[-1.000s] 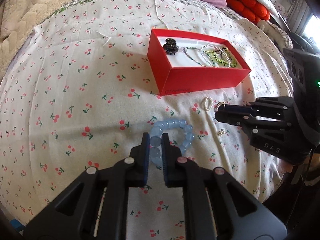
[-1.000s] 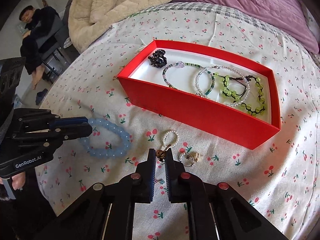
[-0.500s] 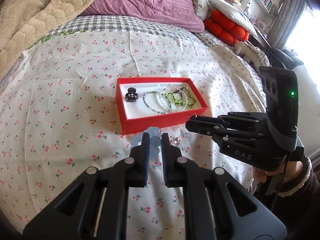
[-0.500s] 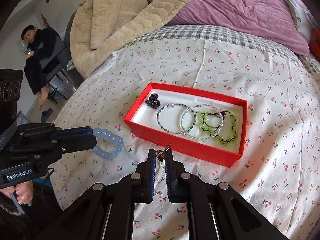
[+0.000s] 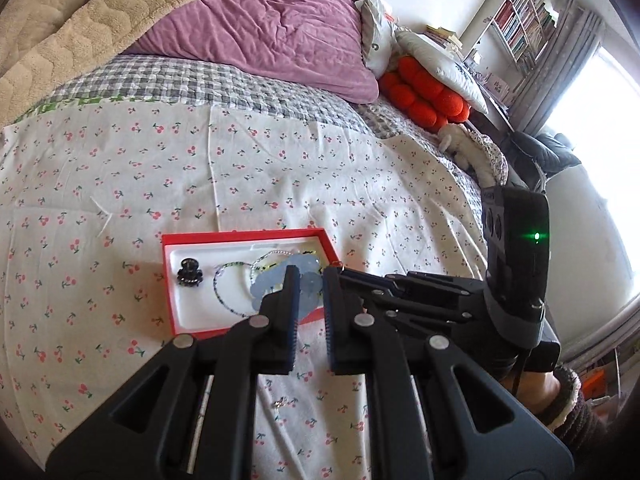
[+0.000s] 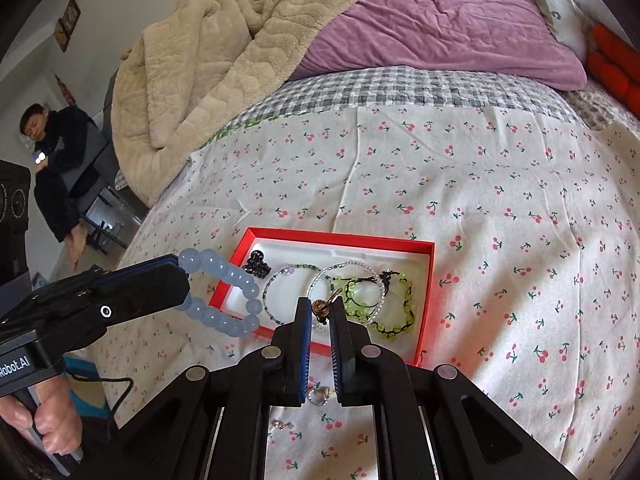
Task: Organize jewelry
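Daylit, bright overall. Light pours from the window (image 5: 596, 112) up and to the right of the left gripper (image 5: 309, 280); it's blown out white, no detail. Bedspread (image 6: 460, 208) ahead of the right gripper (image 6: 321, 309) evenly lit, soft shadows only. Red box (image 6: 427, 300) throws a reddish glow on the cloth beside it. Strong fisheye bending, dark vignette at corners. Blue bracelet (image 5: 280, 280) at the left gripper's tips slightly blurred; background sharp enough.
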Demonstrator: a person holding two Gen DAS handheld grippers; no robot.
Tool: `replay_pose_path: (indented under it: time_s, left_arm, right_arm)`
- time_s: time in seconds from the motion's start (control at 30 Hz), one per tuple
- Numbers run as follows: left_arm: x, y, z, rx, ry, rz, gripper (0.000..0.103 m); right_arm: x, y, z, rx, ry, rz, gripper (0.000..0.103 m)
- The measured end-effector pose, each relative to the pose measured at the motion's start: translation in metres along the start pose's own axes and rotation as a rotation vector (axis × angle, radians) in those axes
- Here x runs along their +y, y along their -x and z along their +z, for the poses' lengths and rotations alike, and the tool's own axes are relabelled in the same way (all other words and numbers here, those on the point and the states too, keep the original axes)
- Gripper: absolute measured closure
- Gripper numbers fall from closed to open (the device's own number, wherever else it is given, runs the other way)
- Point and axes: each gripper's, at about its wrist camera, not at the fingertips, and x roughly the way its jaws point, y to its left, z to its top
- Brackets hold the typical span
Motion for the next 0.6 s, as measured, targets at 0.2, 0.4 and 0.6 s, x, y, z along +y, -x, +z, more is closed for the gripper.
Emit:
replay_pose_path:
  time_s: [0.2, 0.4, 0.6]
  left_arm:
    - [0.023, -0.036, 0.003, 0.077, 0.077, 0.017, 0.09]
    - [0.039, -0.047, -0.002, 0.111, 0.087, 0.093, 0.09]
    - [0.037, -0.044, -0.002, 0.105, 0.048, 0.135, 0.089]
  right_arm:
    - [-0.016, -0.014, 0.002, 0.032, -0.039, -0.019, 0.094]
    - [-0.021, -0.027, 0.001, 0.076, -0.045, -0.021, 0.094]
    - [-0.021, -0.03, 0.003, 0.085, -0.056, 0.009, 0.09]
